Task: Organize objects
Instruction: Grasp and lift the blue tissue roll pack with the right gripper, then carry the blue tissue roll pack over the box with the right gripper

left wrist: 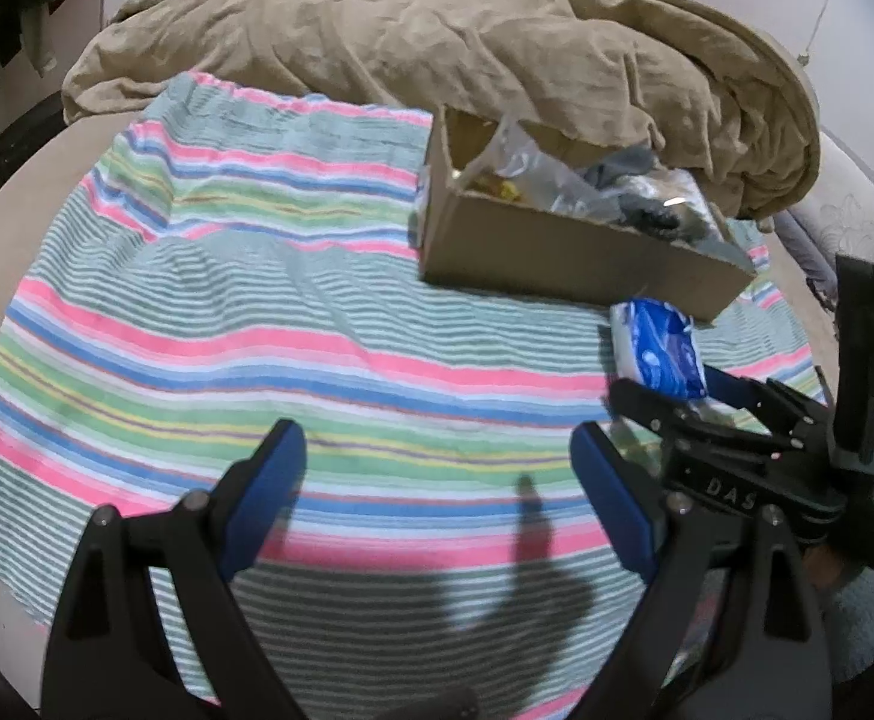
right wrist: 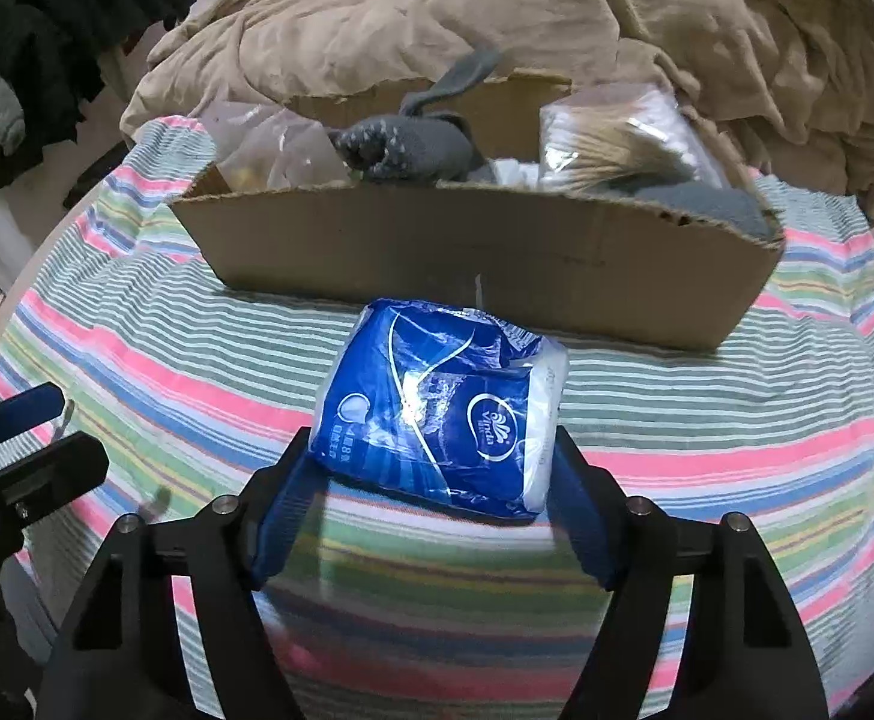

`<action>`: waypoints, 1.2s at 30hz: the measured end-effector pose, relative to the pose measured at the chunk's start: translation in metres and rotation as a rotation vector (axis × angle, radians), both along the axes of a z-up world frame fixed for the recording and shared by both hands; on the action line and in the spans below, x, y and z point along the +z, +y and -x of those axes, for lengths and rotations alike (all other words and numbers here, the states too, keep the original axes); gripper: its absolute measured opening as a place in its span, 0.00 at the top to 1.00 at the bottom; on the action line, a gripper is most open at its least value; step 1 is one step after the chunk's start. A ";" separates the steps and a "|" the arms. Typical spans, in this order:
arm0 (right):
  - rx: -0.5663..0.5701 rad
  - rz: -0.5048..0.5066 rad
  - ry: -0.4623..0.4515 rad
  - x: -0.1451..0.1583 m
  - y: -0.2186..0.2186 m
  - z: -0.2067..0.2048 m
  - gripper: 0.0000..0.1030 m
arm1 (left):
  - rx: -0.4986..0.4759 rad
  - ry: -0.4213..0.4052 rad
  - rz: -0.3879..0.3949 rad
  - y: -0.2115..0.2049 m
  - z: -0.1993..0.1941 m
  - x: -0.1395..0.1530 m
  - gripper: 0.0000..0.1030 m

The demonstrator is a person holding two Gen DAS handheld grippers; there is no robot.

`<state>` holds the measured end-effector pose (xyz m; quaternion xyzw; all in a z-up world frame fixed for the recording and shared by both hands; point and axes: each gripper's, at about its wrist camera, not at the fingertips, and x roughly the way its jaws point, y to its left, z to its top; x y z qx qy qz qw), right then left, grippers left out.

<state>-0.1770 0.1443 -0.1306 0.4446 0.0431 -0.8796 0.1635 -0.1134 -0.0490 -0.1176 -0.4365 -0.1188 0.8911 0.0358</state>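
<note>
A blue tissue pack [right wrist: 437, 408] is held between the blue pads of my right gripper [right wrist: 431, 462], just in front of a cardboard box [right wrist: 467, 252]. The pack also shows in the left wrist view [left wrist: 659, 348], with the right gripper [left wrist: 677, 387] behind it. The box [left wrist: 557, 246] holds grey socks [right wrist: 413, 144], clear plastic bags [right wrist: 281, 150] and a bag of cotton swabs [right wrist: 611, 138]. My left gripper [left wrist: 443, 456] is open and empty above the striped towel [left wrist: 227, 312], left of the pack.
A crumpled tan blanket [left wrist: 437, 36] lies behind the box. Dark clothes [right wrist: 59, 30] hang at the far left. The striped towel [right wrist: 137, 348] covers the bed surface around the box. My left gripper's fingers [right wrist: 23, 414] show at the left edge of the right wrist view.
</note>
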 end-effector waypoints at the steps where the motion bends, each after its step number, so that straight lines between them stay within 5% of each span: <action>1: 0.002 0.004 0.006 0.003 0.001 -0.002 0.26 | 0.000 0.004 0.001 0.001 -0.001 0.003 0.12; 19: 0.058 0.046 0.132 0.076 0.002 -0.038 0.26 | -0.003 0.089 -0.019 0.002 -0.023 0.060 0.12; 36: 0.133 0.097 0.240 0.137 -0.017 0.000 0.26 | 0.056 0.186 0.007 -0.019 0.003 0.100 0.11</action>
